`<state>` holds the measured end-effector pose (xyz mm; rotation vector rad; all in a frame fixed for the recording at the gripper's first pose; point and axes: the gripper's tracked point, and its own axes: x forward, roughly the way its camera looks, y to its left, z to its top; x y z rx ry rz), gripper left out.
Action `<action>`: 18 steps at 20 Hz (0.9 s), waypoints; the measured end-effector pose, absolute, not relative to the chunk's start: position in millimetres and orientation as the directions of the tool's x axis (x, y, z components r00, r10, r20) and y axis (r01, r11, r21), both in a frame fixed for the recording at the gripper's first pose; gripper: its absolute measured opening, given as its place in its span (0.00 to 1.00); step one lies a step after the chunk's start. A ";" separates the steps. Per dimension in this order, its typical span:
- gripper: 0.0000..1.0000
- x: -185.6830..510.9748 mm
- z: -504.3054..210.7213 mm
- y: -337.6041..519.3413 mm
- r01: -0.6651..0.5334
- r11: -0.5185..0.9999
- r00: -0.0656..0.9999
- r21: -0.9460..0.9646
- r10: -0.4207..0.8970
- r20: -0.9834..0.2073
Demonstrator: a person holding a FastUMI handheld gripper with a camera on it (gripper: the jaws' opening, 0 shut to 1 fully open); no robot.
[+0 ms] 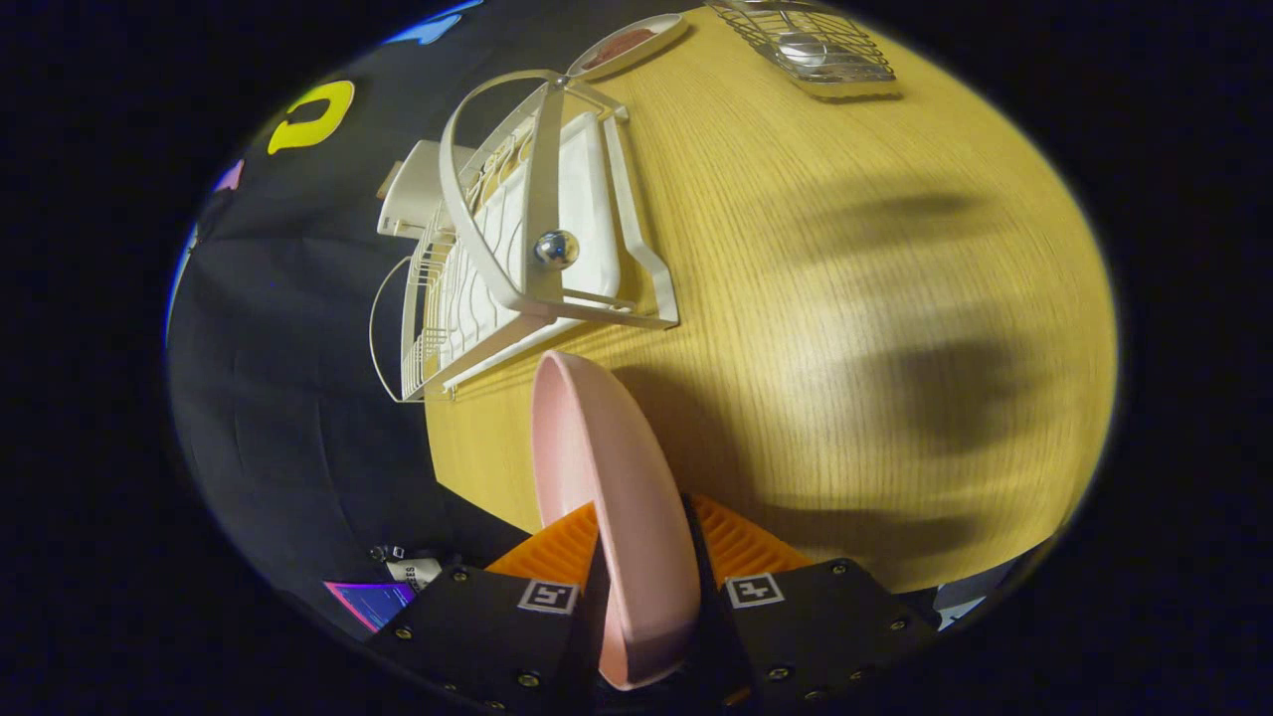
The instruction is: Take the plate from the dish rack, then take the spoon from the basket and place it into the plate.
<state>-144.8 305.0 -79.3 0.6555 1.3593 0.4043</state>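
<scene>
The white dish rack (pixel 517 259) sits on the wooden desk (pixel 845 298) beyond the claw, to the left, close to the desk's edge. Its slots look bare of dishes, and a shiny round knob (pixel 556 249) shows on its frame. Far off at the desk's far side stands a wire basket (pixel 816 45), with something pale and metallic lying inside it, likely the spoon (pixel 804 50), though it is too small to make out for sure. To the left of the basket, just past the rack, lies a shallow oval dish (pixel 629 45) with something reddish in it.

The plate (pixel 607 477) is pale pink, smooth and round-rimmed, and stands on edge between the two fingers, its rim reaching forward toward the near end of the rack without touching it. It is lifted clear of the desk. The claw (pixel 646 587) is pinching the plate, one finger pressed on each face.
</scene>
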 end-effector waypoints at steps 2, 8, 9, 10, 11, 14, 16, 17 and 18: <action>0.60 -147.0 -87.5 298.5 0.107 0.780 0.176 0.617 0.595 -0.784; 0.65 -146.0 -84.1 275.3 0.126 0.779 0.199 0.615 0.587 -0.784; 0.65 -146.9 -81.0 272.8 0.130 0.771 0.204 0.623 0.594 -0.778; 0.65 -146.4 -78.7 268.5 0.138 0.768 0.213 0.626 0.594 -0.776; 0.65 -144.6 -75.5 263.8 0.142 0.765 0.225 0.629 0.594 -0.773; 0.65 -133.5 -58.3 247.0 0.142 0.765 0.301 0.628 0.571 -0.764; 0.65 -116.3 -42.6 228.4 0.141 0.773 0.378 0.618 0.535 -0.756; 0.65 -106.3 -34.2 218.9 0.150 0.771 0.416 0.618 0.518 -0.747; 0.65 -93.3 -23.1 211.2 0.164 0.764 0.455 0.624 0.503 -0.735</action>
